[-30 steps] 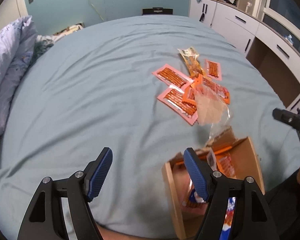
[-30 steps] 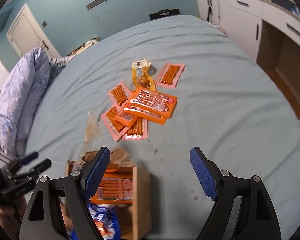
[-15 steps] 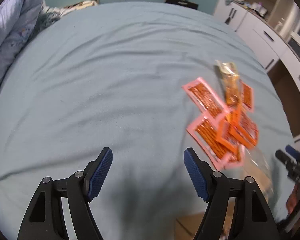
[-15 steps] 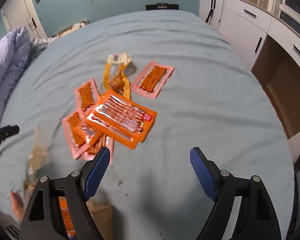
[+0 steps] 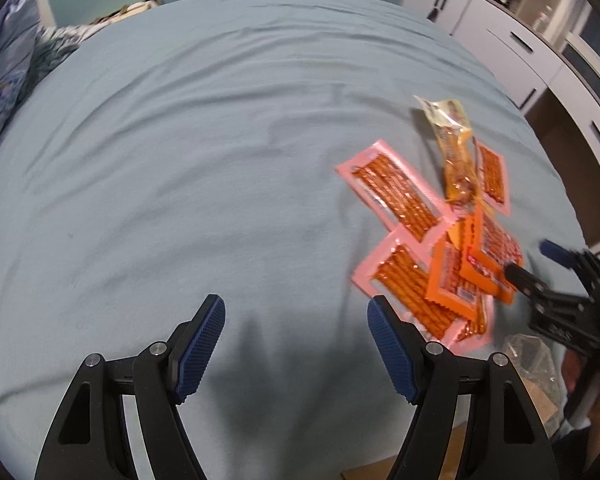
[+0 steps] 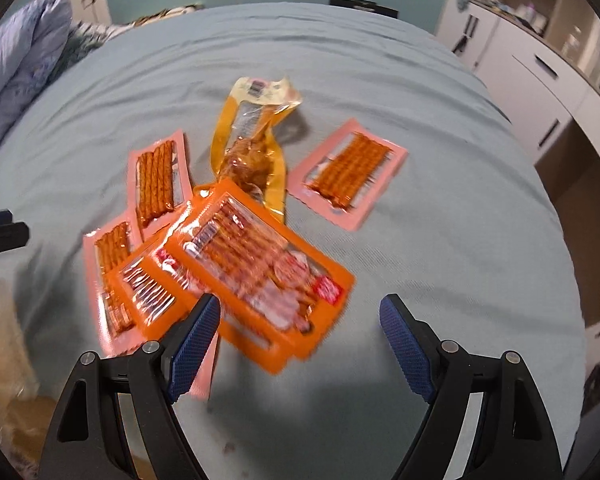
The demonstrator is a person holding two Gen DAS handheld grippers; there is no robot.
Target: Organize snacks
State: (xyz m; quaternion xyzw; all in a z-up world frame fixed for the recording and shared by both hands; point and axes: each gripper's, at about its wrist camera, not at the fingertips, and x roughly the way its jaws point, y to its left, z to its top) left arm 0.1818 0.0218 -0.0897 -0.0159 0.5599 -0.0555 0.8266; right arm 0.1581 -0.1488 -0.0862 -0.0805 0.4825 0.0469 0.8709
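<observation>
Between my right tongs (image 6: 300, 318), black with blue ribbed pads (image 6: 194, 338), lies the big orange packet (image 6: 260, 268), a clear window showing pale sticks and a red-and-white mark at its corner. Just left of it the smaller orange packet (image 6: 148, 286) is silvery in its window. Beyond them the pink packets (image 6: 348, 174) hold rust-orange sticks, and the yellow pouch (image 6: 256, 136) has a cream top. Under my left tongs (image 5: 296, 334), the same black and blue, the sheet (image 5: 180, 160) is plain grey-blue.

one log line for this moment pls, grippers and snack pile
left gripper: open, empty, over bare sheet | right gripper: open, empty, above large orange packet | snack pile: on bed, untouched
</observation>
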